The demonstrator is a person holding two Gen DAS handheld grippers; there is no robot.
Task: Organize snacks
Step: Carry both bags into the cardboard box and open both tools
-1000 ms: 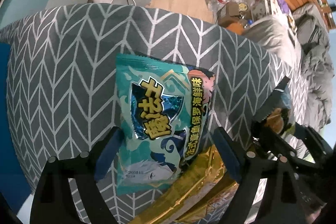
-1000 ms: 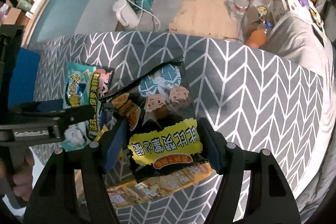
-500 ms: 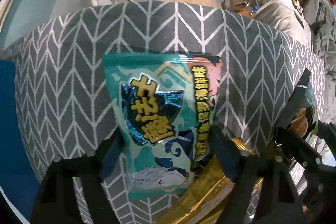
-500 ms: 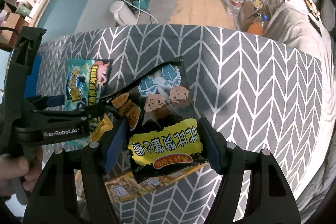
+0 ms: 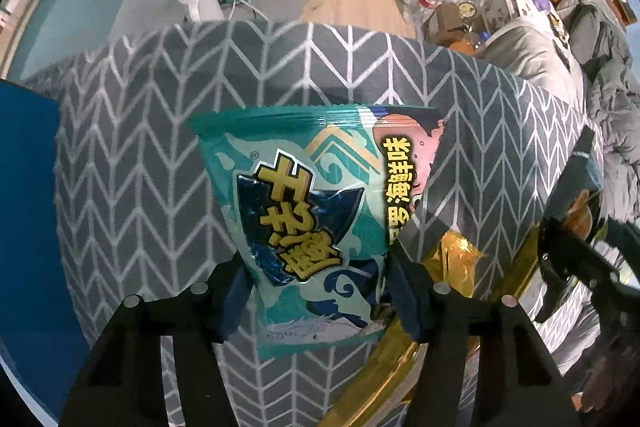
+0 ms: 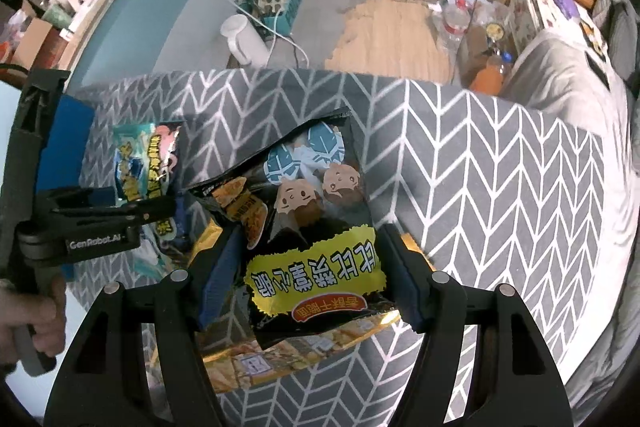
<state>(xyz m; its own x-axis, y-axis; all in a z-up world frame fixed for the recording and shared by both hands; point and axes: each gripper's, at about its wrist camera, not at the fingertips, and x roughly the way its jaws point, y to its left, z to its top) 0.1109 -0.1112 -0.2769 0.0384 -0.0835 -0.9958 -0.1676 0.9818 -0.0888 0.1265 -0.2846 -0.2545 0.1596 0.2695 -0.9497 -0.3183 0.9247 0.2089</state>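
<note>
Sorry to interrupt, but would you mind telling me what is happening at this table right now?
A person is sorting snack bags on a table with a grey chevron cloth, a hand-held gripper in each hand. The left hand-held gripper is closing its jaws around a teal snack bag, pads at both edges. The right hand-held gripper holds a black snack bag with a yellow label above the cloth. A gold packet lies on the table beneath it.
</note>
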